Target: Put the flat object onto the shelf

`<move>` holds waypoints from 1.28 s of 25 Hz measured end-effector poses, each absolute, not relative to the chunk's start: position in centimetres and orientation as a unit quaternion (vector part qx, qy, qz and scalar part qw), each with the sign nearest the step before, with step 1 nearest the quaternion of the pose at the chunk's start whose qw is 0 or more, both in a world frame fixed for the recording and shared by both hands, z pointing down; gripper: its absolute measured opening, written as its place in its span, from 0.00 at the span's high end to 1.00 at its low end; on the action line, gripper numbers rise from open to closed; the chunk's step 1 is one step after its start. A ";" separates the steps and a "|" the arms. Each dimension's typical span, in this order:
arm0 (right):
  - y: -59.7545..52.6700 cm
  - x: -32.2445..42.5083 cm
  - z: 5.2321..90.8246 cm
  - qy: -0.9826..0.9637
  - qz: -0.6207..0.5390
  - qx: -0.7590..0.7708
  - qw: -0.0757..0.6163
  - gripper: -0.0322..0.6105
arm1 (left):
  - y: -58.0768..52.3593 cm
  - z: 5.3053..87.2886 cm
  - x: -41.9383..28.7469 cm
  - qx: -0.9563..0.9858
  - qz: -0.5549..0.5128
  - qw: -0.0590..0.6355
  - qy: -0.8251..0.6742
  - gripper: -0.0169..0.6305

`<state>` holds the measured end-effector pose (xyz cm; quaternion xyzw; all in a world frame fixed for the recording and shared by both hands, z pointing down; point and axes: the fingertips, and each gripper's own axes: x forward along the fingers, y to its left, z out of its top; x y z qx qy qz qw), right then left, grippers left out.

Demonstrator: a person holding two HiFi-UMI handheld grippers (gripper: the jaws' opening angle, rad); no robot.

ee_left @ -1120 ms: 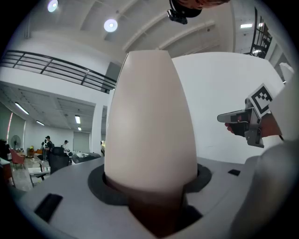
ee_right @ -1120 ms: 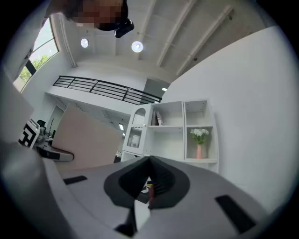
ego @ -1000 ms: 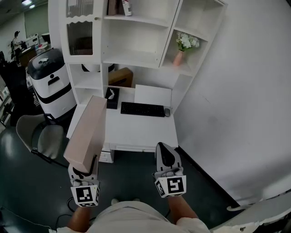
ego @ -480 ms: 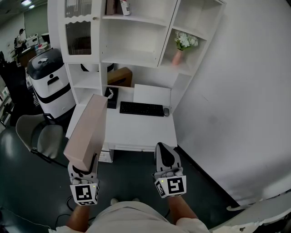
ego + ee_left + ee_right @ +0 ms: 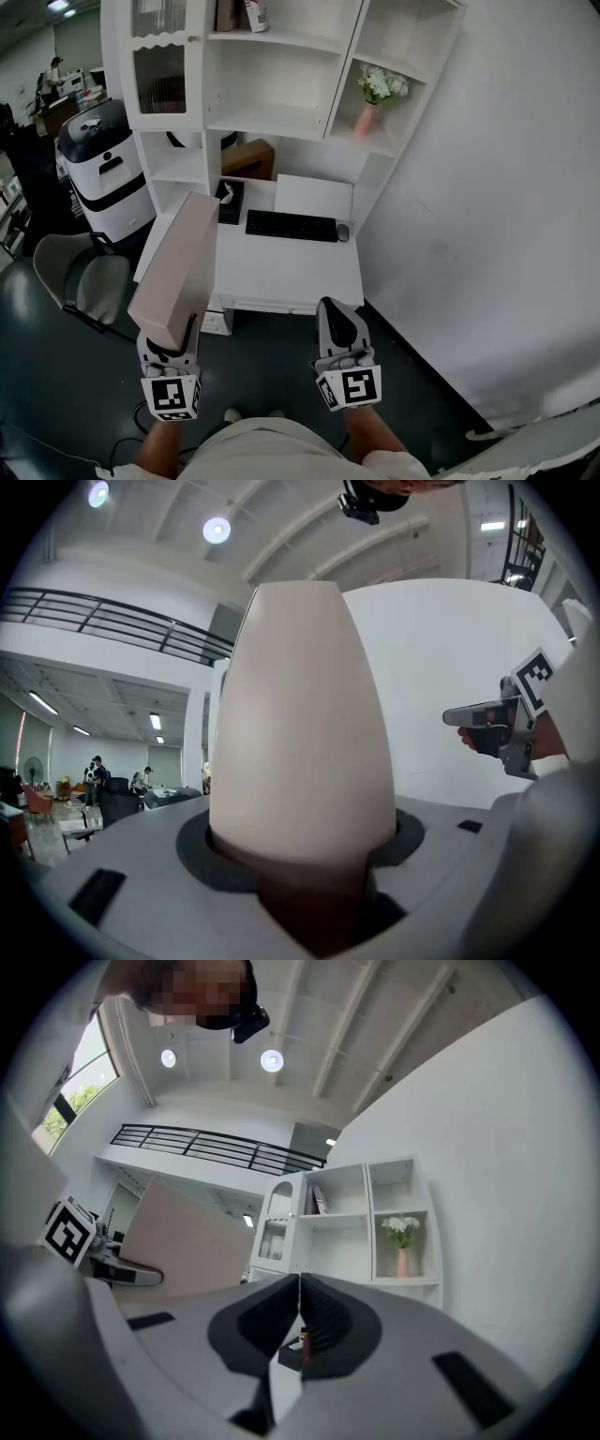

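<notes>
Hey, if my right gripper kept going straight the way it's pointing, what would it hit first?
The right gripper, jaws shut, would probably meet the white desk first; nothing shows between, but depth is unclear.

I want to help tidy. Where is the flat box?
Head view, left side: the flat box is held in the left gripper, in front of the white desk's left corner.

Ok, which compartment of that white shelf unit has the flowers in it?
The narrow compartment in the right column, holding a pink vase of white flowers; the wide compartment to its left looks bare.
</notes>
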<state>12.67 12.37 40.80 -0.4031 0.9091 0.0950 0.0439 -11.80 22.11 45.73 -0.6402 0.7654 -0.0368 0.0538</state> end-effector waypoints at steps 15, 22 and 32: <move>8.4 13.2 42.7 0.921 0.093 -0.378 0.029 0.94 | 18.3 46.2 -10.6 -0.624 -0.035 0.062 0.778 0.55; 3.1 10.5 43.4 0.914 0.095 -0.394 0.016 0.94 | 13.2 47.5 -13.9 -0.629 -0.034 0.055 0.775 0.55; -4.8 3.7 43.1 0.911 0.103 -0.400 0.013 0.94 | 5.8 47.2 -19.7 -0.642 -0.024 0.040 0.765 0.55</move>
